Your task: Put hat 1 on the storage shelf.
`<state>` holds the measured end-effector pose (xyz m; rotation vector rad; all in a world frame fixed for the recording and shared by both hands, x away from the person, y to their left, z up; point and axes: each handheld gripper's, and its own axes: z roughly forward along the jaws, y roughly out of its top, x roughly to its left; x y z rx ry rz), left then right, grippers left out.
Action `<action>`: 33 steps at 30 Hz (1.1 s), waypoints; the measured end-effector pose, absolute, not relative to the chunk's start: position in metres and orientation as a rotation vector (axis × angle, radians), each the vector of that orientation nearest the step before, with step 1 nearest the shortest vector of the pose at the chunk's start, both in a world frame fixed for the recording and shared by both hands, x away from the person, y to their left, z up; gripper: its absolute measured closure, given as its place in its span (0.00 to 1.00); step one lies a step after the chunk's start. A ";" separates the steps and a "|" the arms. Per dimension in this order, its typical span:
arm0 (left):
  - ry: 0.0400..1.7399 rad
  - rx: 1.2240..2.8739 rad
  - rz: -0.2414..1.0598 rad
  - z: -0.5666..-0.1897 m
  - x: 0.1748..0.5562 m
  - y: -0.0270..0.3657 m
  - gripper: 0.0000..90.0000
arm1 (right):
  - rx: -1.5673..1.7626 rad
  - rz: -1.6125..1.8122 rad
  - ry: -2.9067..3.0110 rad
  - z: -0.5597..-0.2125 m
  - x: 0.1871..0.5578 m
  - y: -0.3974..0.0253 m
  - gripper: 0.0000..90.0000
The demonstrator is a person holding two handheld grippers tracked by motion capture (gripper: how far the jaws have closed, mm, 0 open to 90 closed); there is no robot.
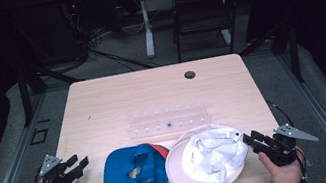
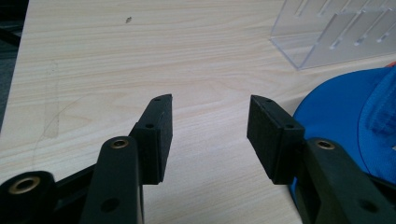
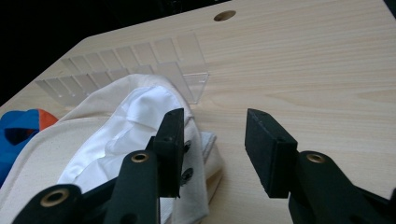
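Caps lie side by side at the near edge of the table [image 1: 103, 107]: a blue cap [image 1: 132, 175] on the left, upside down with an orange patch at its rim, and a white cap [image 1: 206, 159] on the right, also upturned, its pale lining exposed and its edge overlapping the blue one. Behind both stands a clear acrylic rack [image 1: 168, 120] with a row of slots, apparently unoccupied. Left gripper [image 1: 74, 169] hovers just left of the blue cap, jaws spread and gripping nothing; in the left gripper view the blue brim [image 2: 345, 116] sits just beside the right-hand jaw. Right gripper [image 1: 256, 142] stands at the white cap's right edge, jaws likewise released; in the right gripper view one jaw rests at the folded fabric near the metal snaps [image 3: 187, 161] while the other is over bare wood.

Judged step: first approach to seize a cap, probably the white one. To do it well, the right gripper should straddle a single firm layer, the brim or the strap band, rather than loose lining, which would bunch and slip. Lifting ought to clear the overlap with the blue cap so that it is not dragged along. The left gripper can steady the blue cap by its brim.
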<state>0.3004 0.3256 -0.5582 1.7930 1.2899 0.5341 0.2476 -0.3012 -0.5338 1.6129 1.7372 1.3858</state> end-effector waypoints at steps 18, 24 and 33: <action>1.242 1.838 0.538 -0.558 0.298 0.316 0.57 | 1.651 1.429 1.694 -0.527 0.243 -0.311 0.64; 1.234 1.860 0.516 -0.558 0.298 0.312 0.59 | 1.634 1.458 1.734 -0.519 0.242 -0.308 0.65; 1.228 1.870 0.516 -0.559 0.296 0.308 0.60 | 1.674 1.449 1.869 -0.510 0.254 -0.301 0.63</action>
